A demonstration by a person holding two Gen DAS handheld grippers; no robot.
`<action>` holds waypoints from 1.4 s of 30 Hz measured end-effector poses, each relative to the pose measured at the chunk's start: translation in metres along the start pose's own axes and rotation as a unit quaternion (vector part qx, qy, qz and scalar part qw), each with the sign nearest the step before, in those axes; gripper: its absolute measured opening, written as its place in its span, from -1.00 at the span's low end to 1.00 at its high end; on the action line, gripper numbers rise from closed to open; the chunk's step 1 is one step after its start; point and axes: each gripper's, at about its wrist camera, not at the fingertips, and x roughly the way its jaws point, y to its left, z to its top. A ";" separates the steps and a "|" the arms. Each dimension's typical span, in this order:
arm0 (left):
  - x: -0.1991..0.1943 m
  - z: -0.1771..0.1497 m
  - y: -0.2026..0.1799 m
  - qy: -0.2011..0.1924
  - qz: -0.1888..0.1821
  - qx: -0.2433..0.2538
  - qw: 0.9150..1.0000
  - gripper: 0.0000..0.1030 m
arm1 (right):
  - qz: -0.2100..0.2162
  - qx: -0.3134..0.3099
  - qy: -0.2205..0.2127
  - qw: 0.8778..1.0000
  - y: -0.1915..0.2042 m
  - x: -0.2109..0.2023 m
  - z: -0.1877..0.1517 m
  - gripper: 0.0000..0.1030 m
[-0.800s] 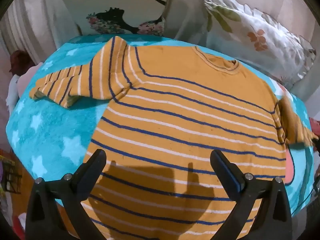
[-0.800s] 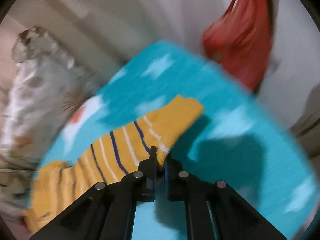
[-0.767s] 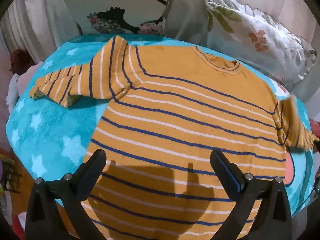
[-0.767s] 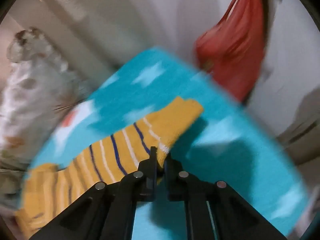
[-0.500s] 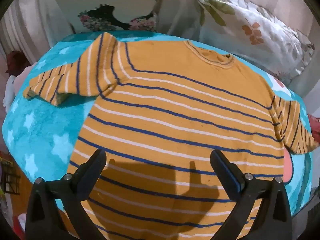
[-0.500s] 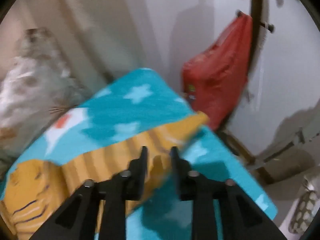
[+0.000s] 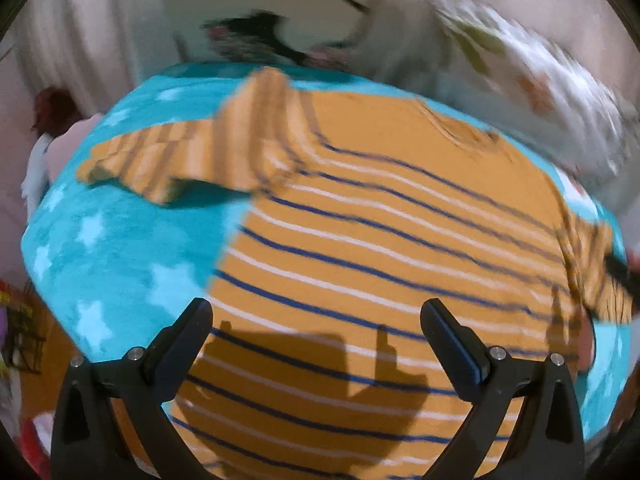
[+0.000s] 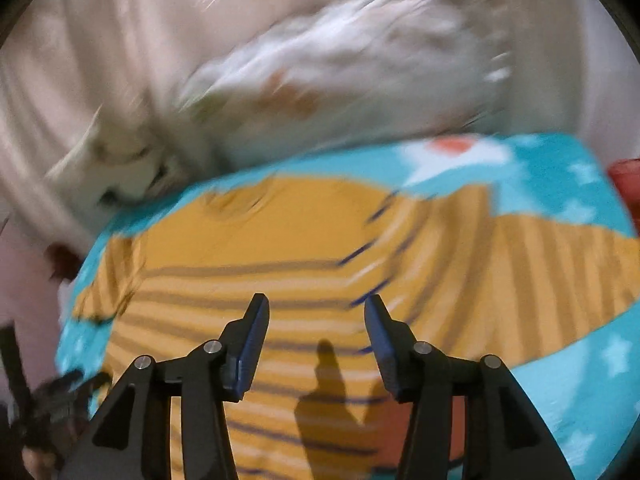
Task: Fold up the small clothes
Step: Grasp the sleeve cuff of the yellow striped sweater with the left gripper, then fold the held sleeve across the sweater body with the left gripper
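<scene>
An orange sweater [image 7: 360, 240] with blue and white stripes lies flat on a turquoise star blanket [image 7: 100, 240], neckline at the far side. Its left sleeve [image 7: 180, 156] is bunched out to the left, and its right sleeve [image 7: 596, 272] lies at the right edge. My left gripper [image 7: 316, 312] hangs open above the lower body of the sweater with nothing between its fingers. In the right wrist view the sweater [image 8: 280, 248] fills the middle and the right sleeve [image 8: 540, 272] stretches to the right. My right gripper [image 8: 316, 308] is open above the sweater and holds nothing. Both views are blurred.
Two printed pillows [image 7: 272, 36] [image 7: 540, 80] lean against the wall behind the blanket. The floral pillow [image 8: 340, 72] also shows in the right wrist view. A red bag [image 8: 626, 176] sits past the blanket's right edge. The blanket drops off at the left and near sides.
My right gripper let go of the right sleeve, opened wider and swung left to face the sweater's body. The sleeve now lies on the blanket. My left gripper stayed open and shifted slightly.
</scene>
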 end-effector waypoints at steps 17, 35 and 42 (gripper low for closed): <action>0.096 0.103 0.270 0.031 -0.067 -0.276 0.958 1.00 | -0.047 -0.012 0.030 0.998 0.099 0.034 -0.021 0.05; 0.079 0.203 0.363 -0.040 0.066 -0.242 0.967 -0.89 | -0.060 -0.029 0.044 0.997 0.158 0.071 -0.017 -0.36; 0.050 0.206 0.323 -0.080 0.067 -0.167 0.980 -0.89 | -0.056 -0.018 0.052 0.997 0.148 0.076 -0.021 -0.36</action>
